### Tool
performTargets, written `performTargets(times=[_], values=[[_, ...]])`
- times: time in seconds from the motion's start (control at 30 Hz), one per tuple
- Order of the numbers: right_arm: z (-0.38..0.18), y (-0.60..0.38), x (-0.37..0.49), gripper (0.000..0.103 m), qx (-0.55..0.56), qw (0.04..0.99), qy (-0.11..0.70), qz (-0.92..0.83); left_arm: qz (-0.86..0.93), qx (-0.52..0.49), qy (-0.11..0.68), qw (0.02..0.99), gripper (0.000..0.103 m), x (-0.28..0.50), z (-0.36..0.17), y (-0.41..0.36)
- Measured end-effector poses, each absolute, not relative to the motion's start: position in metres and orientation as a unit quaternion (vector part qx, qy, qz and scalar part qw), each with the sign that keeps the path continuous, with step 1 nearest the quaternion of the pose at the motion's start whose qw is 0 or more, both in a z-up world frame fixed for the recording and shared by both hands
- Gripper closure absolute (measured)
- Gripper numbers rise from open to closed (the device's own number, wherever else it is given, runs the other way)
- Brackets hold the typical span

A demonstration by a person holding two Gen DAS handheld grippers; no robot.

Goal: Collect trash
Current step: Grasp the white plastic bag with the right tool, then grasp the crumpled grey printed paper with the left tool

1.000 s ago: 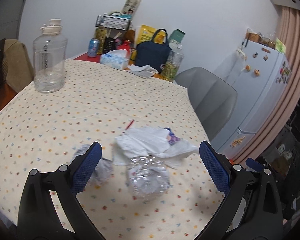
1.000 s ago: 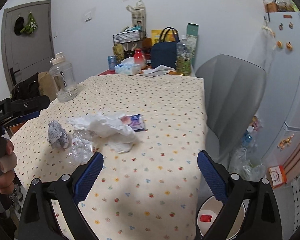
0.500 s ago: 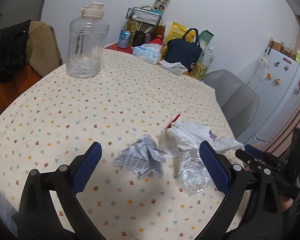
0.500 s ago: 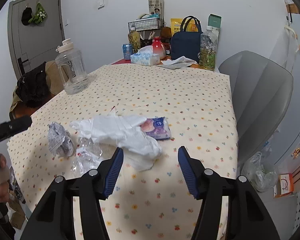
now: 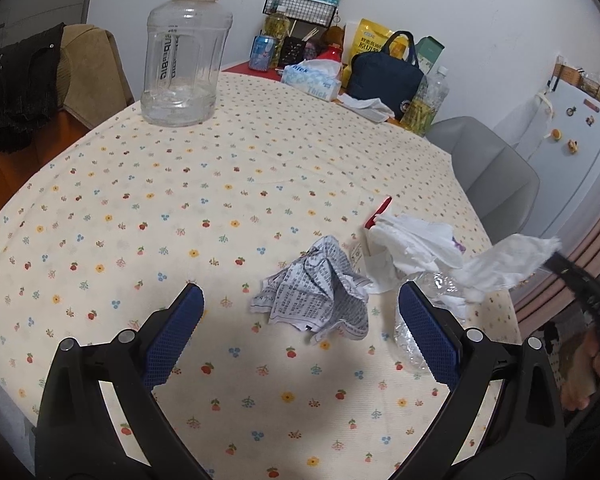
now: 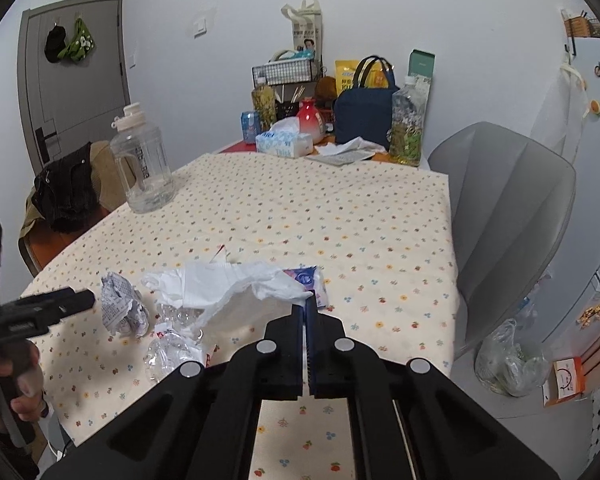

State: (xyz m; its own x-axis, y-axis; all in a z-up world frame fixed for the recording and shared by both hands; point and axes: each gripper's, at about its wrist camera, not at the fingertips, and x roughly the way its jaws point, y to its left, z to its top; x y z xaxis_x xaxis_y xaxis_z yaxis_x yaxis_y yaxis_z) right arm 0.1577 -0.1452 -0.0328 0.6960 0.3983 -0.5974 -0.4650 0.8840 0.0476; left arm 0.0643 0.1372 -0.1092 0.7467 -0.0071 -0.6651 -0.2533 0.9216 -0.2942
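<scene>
On a flowered tablecloth [image 6: 340,216], the right gripper [image 6: 305,300] has just closed, its jaws clenched on the edge of a white tissue [image 6: 236,292] lying among the trash. The left gripper [image 5: 300,316] hangs released, jaws wide around a crumpled newspaper ball [image 5: 320,288]. The pickup step appears underway; next, probably lift the tissue clear and close on the paper.

I am in a home dining room: my counter [image 6: 380,216] wears a flowered cloth, a fridge [image 5: 572,152] with magnets stands nearby, a grey chair [image 6: 508,208], a tissue box [image 6: 284,143].
</scene>
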Motion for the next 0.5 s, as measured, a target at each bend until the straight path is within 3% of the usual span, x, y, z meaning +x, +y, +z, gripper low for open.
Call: performTargets(times=[0.4, 0.5], values=[[-0.005, -0.181, 0.140, 0.101, -0.022, 0.934, 0.283, 0.217, 0.074, -0.179, 0.366, 0.910, 0.008, 0.095, -0.125, 0.135], [-0.007, -0.191, 0.139, 0.101, -0.012, 0.936, 0.284, 0.207, 0.067, -0.187, 0.375, 0.905, 0.030, 0.102, -0.130, 0.137]])
